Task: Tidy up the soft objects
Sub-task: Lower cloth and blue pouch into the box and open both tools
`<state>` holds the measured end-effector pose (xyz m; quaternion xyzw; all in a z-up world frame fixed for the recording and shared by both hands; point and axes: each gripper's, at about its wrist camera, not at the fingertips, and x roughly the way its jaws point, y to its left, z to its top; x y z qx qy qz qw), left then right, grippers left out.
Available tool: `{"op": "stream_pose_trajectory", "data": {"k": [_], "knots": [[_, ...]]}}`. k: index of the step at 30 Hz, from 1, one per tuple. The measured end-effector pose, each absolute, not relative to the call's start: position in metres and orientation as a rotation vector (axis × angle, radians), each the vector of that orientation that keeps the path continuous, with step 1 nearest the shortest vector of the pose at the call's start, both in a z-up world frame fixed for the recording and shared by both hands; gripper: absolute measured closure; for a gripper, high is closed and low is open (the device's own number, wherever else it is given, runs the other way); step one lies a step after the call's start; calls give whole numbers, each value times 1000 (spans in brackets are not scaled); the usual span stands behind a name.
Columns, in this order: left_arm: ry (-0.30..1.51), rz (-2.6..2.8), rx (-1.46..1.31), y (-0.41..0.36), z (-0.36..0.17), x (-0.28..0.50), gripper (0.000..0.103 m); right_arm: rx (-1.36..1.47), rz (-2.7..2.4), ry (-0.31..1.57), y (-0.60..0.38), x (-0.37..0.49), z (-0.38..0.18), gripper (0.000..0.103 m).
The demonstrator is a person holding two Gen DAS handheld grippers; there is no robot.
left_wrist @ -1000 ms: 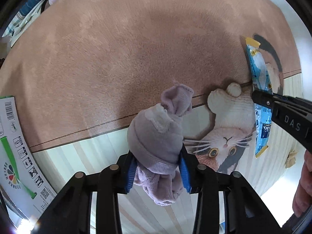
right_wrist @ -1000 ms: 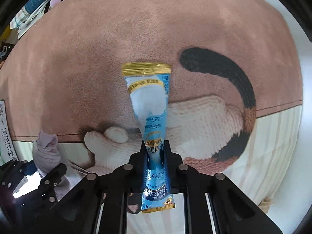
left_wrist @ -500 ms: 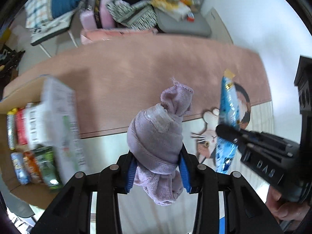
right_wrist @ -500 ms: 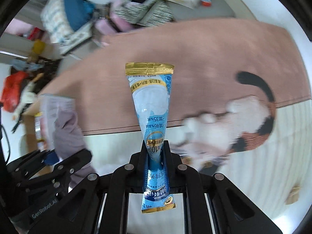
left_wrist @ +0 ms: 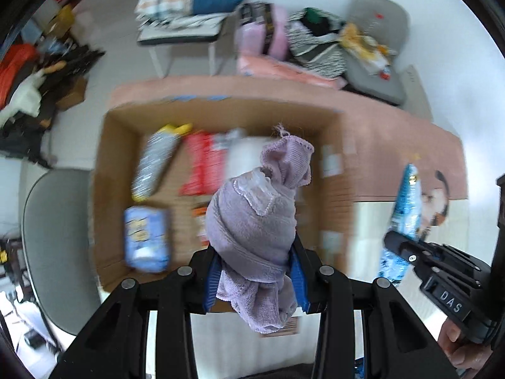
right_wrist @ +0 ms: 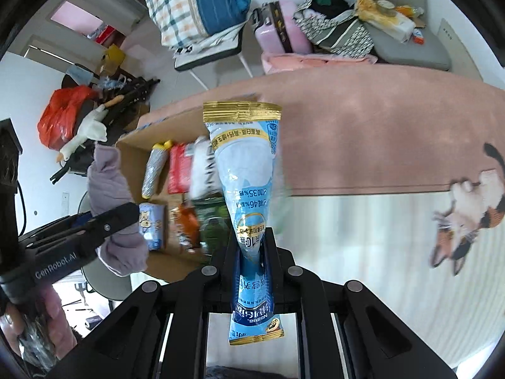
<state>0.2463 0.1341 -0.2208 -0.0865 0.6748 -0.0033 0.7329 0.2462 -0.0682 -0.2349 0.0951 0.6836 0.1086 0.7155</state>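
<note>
Left gripper (left_wrist: 255, 271) clamps lilac sock bundle (left_wrist: 252, 221) directly over the open cardboard box (left_wrist: 334, 164) at frame centre, while right gripper (right_wrist: 251, 252), pinching the blue sachet (right_wrist: 244, 170), sits right of the box, farther off.

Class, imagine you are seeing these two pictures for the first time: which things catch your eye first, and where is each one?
The lilac cloth bundle, clamped in the left gripper, fills the middle of the left view, above an open cardboard box of packets. In the right view, the right gripper pinches a blue and gold sachet standing at the centre. A cat picture lies on the mat at far right.
</note>
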Motion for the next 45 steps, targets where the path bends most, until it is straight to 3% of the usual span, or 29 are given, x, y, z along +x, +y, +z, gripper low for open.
{"op": "stream_pose_trajectory", "data": {"k": [14, 25, 26, 27, 28, 29, 30, 42, 45], "knots": [[1727, -6, -247, 198, -343, 242, 68, 38, 86, 1573, -1, 265, -312, 90], [1777, -17, -249, 200, -366, 235, 65, 5, 51, 1654, 3, 272, -347, 87], [1777, -12, -247, 200, -364, 235, 64, 4, 51, 1660, 3, 272, -347, 82], [1770, -10, -255, 201, -362, 235, 57, 7, 42, 1664, 2, 272, -346, 75], [1763, -16, -271, 201, -360, 237, 43, 7, 42, 1663, 2, 273, -345, 55], [1755, -19, -281, 202, -356, 237, 37, 11, 46, 1661, 3, 273, -344, 36], [1748, -19, -281, 202, -352, 238, 31, 16, 46, 1655, 3, 272, -340, 32], [1573, 26, -233, 206, -278, 227, 29, -44, 59, 1627, 6, 253, -296, 32], [1542, 34, -210, 208, -268, 223, 29, -86, 57, 1622, 9, 243, -291, 23]]}}
